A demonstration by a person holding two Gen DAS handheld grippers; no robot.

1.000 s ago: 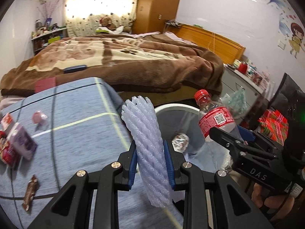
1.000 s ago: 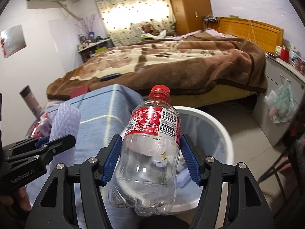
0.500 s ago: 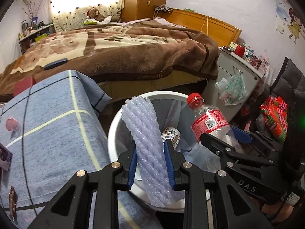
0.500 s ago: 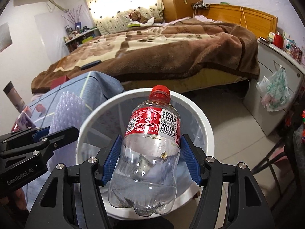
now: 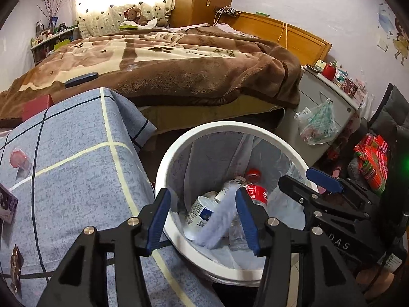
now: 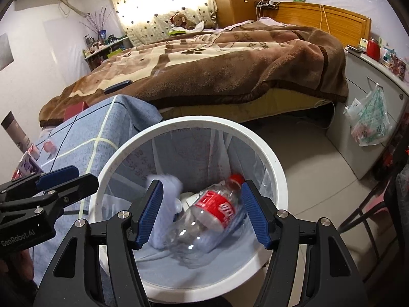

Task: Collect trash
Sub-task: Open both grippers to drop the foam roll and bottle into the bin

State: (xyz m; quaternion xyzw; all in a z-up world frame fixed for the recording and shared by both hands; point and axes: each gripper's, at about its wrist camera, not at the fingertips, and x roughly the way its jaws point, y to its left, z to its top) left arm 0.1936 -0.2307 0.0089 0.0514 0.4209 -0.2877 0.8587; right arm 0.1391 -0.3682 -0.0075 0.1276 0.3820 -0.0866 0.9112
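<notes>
A second ago both grippers held their loads over the edge of the blue checked cloth; now both hang over the white bin and both loads are dropping into it. The bin, lined with a thin clear bag, stands on the floor just beside the cloth-covered table, with the bed behind. The clear bottle with the red label and cap lies tilted inside the bin, free of the pads, and the right gripper stands spread wide above it. The left gripper has its jaws opening; the pale foam sleeve slants between them, blurred as it falls, seemingly clear of the pads, though the right one is close, down among a white container and the bottle already in the bin. So the release step looks nearly done for this pair. On the cloth, small wrappers and a pink cup remain, so the next move is likely to lift both grippers clear of the rim and swing back over the table, approaching flat litter low with spread jaws.
</notes>
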